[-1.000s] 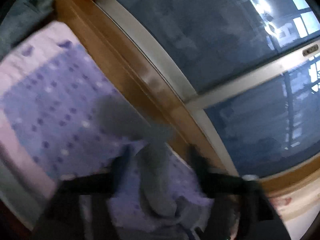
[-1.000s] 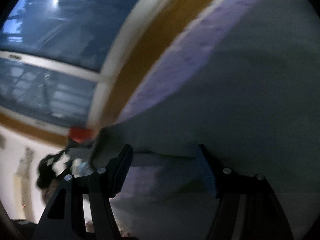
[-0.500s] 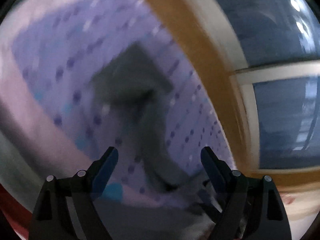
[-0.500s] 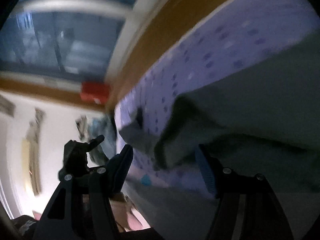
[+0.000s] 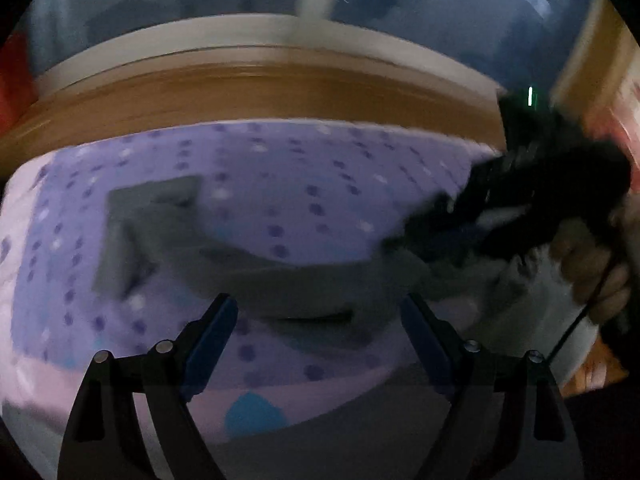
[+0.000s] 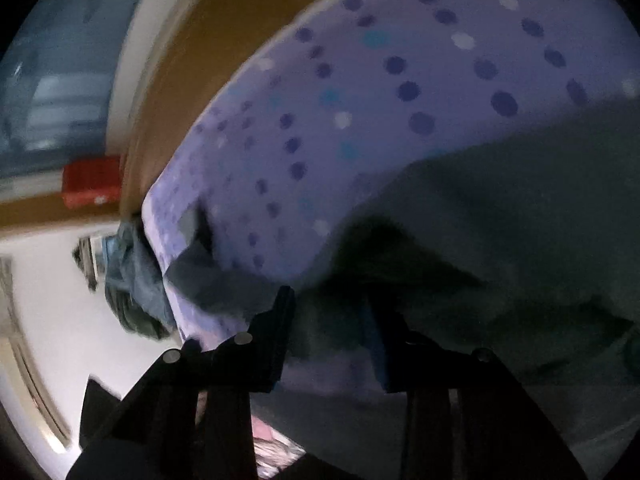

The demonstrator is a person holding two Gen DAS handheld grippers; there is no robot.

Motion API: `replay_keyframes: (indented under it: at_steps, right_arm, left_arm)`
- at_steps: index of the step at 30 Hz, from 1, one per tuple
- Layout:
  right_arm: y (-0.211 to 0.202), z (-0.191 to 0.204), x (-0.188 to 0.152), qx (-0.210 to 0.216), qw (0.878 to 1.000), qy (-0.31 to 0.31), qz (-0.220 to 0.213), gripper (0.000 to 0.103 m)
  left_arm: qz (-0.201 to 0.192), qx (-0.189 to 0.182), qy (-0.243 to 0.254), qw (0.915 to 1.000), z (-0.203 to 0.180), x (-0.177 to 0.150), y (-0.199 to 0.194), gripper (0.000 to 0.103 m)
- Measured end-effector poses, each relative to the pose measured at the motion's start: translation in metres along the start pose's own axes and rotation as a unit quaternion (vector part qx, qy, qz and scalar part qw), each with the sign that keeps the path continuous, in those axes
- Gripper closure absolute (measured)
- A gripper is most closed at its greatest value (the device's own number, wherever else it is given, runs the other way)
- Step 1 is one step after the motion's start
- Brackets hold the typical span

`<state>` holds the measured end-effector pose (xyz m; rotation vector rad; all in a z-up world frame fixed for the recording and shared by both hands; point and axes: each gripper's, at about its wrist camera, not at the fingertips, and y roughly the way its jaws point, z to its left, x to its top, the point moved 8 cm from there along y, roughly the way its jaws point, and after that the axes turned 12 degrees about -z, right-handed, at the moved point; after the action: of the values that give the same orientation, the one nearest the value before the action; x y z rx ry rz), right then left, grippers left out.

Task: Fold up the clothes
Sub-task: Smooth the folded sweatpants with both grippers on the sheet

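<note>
A grey garment (image 5: pixel 256 276) lies spread on a purple bedsheet (image 5: pixel 304 184) with dark and white dots. In the left wrist picture it runs from the middle left, where a flat sleeve end shows, down toward the lower middle and off to the right. Behind the bed is a brown wooden ledge (image 5: pixel 248 92) and a window.

The left gripper (image 5: pixel 316 336) hangs over the cloth with its jaws wide apart. Nothing is between them, so it is released.

The right gripper (image 6: pixel 328 332) sits at the bottom middle of its own picture. Its jaws are closing, and a dark bunch of the grey cloth (image 6: pixel 500 216) sits between them. It is too dim to tell if the pads press on it yet. In the left wrist picture the right gripper (image 5: pixel 404 238) shows at the right edge, dark and blurry, with a hand (image 5: pixel 592 264) behind it.

The cloth looks soft, light and floppy. I think it will sag and bunch up wherever it is lifted. An edge or a corner seems the best place to pinch, one for each gripper, so it stays flat when it is folded.

A red box (image 6: pixel 92 180) sits on the ledge at the left of the right wrist picture.
</note>
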<state>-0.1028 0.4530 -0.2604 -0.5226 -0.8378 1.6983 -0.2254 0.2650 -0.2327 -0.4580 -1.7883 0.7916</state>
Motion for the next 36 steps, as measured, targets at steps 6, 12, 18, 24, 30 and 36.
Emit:
replay_keyframes:
  at_steps: [6, 12, 18, 24, 30, 36]
  right_arm:
    - [-0.009, 0.017, 0.001, 0.019, 0.999, -0.033, -0.008, 0.068]
    - [-0.014, 0.017, 0.004, 0.01, 0.996, -0.087, -0.023, 0.068]
    - [-0.019, 0.023, 0.005, 0.052, 0.995, -0.081, -0.001, 0.055]
    - [-0.039, 0.032, 0.042, 0.075, 0.99, -0.063, -0.101, 0.052]
    - [-0.037, 0.017, 0.05, 0.044, 0.991, -0.055, -0.116, 0.052]
    - [-0.008, 0.017, 0.024, 0.016, 0.99, -0.105, -0.09, 0.052]
  left_arm:
    - [0.075, -0.02, -0.019, 0.9968, -0.006, -0.019, 0.038, 0.07]
    - [0.094, -0.055, -0.054, 0.9926, -0.011, -0.006, 0.034, 0.101]
    - [0.059, -0.008, 0.16, 0.9853, -0.048, 0.065, -0.009, 0.101]
    - [0.042, 0.09, 0.316, 0.9437, -0.049, 0.153, 0.051, 0.086]
    - [-0.014, 0.102, 0.032, 0.9942, 0.036, 0.151, 0.038, 0.025]
    - [-0.043, 0.109, -0.192, 0.9745, 0.125, 0.076, 0.002, 0.017]
